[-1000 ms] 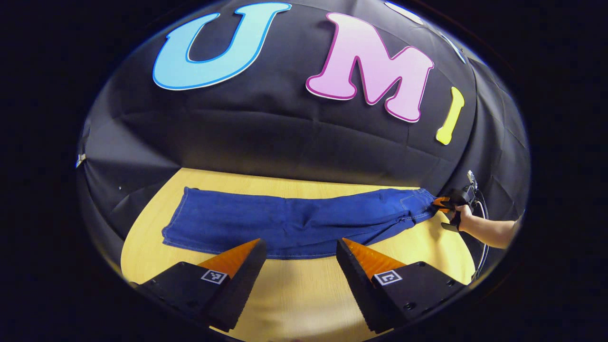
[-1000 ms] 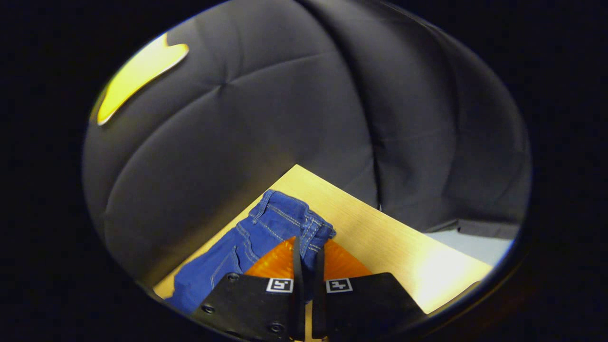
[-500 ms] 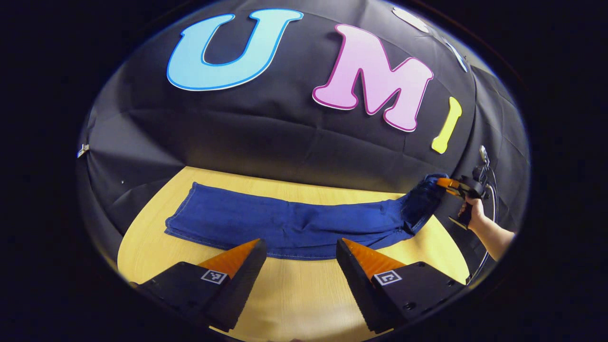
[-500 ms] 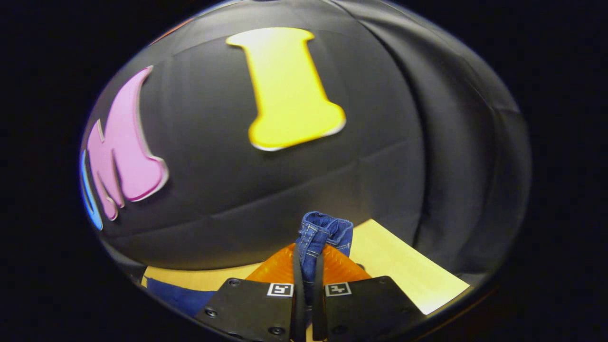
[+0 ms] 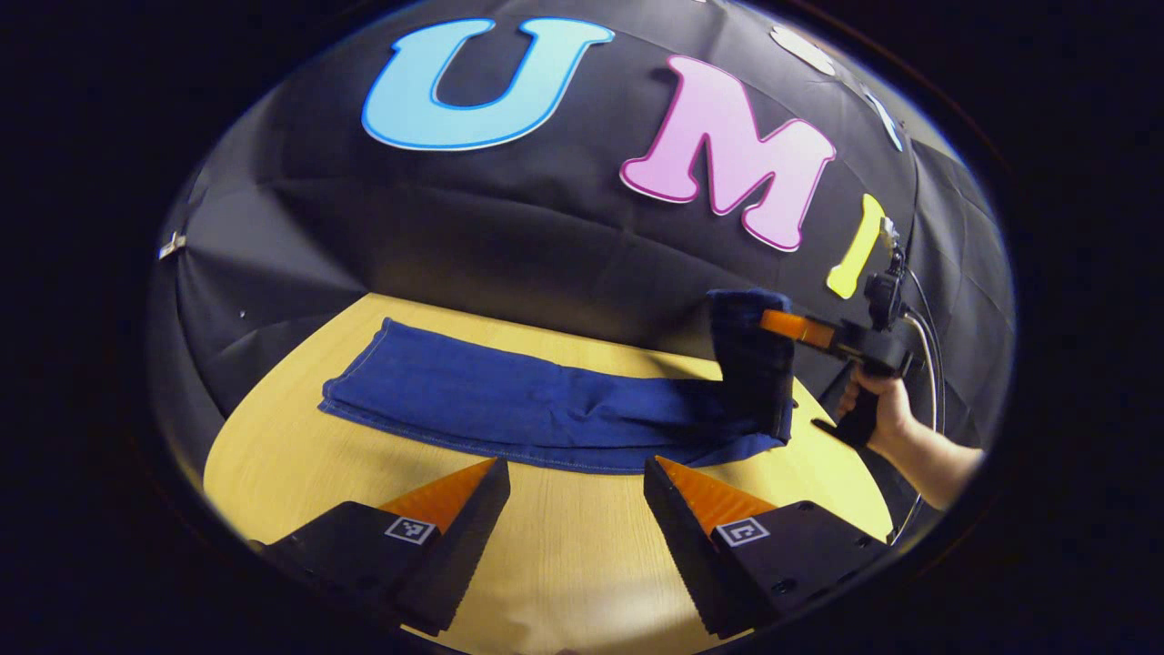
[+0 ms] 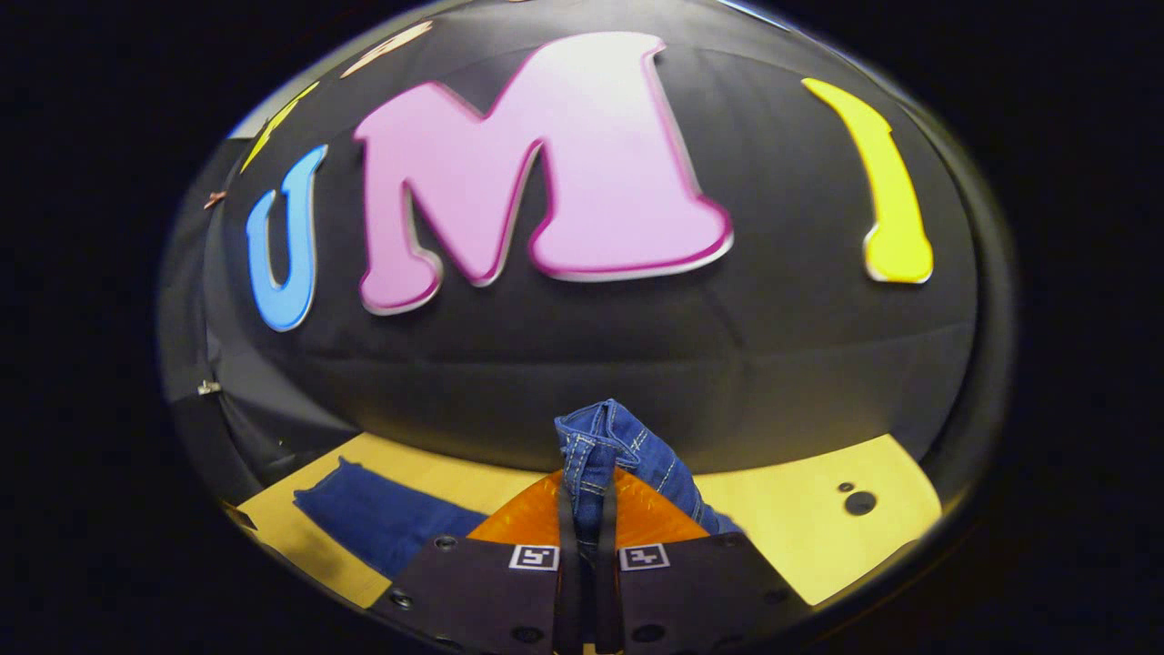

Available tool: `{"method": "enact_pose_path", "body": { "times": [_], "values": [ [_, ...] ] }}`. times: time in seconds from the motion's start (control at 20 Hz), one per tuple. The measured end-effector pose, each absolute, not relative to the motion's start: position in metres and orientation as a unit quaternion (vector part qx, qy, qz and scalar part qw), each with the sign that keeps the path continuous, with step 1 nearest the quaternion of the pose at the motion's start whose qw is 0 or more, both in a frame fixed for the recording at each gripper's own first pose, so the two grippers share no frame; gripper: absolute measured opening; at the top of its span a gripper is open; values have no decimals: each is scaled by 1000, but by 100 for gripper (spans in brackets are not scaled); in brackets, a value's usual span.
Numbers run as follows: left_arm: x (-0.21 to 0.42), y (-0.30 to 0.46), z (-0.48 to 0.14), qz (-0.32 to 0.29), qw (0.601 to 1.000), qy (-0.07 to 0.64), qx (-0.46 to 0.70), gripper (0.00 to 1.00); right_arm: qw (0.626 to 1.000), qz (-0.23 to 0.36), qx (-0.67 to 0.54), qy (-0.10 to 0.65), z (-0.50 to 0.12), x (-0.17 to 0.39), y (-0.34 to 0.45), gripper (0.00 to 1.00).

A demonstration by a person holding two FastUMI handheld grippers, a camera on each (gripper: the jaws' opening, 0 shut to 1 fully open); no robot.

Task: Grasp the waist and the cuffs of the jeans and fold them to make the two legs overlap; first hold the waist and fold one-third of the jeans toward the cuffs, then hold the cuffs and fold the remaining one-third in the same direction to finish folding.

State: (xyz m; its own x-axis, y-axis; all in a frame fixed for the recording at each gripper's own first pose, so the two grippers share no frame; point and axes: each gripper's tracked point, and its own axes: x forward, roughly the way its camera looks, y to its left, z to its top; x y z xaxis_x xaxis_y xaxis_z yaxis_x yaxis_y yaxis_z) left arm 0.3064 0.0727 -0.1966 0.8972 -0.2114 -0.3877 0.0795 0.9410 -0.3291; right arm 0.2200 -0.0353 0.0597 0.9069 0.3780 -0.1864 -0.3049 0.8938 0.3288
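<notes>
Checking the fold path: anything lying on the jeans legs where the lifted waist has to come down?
Nothing visible. The right gripper holds the waist up off the table; the flat legs toward the cuffs are bare. The left gripper hovers open, short of the jeans.

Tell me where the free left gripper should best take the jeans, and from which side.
Probably the cuffs: they lie flat at the far end from the waist that the right gripper holds. Come low from the table's open edge, one finger under the hem.
</notes>
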Motion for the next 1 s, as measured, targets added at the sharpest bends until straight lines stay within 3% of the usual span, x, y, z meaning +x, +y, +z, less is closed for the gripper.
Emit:
{"method": "enact_pose_path", "body": {
  "times": [0.3,0.35,0.4,0.55,0.65,0.75,1.0],
  "values": [
    [324,119,-222,8,946,192,-262,96,947,219,94,213,-19,179,-12,11],
    [331,134,-226,32,944,187,-272,96,938,238,104,230,-27,172,-17,27],
    [338,152,-232,55,942,181,-278,96,930,256,108,241,-31,158,-17,22],
    [370,207,-246,128,932,167,-294,96,937,265,64,217,-23,138,-9,94],
    [395,239,-251,165,926,153,-302,96,942,264,34,204,-17,118,-20,98],
    [419,276,-265,205,924,147,-288,96,942,266,39,201,-11,99,-30,96],
    [452,332,-317,280,907,191,-251,95,946,251,41,200,-4,61,-77,98]
  ]
}}
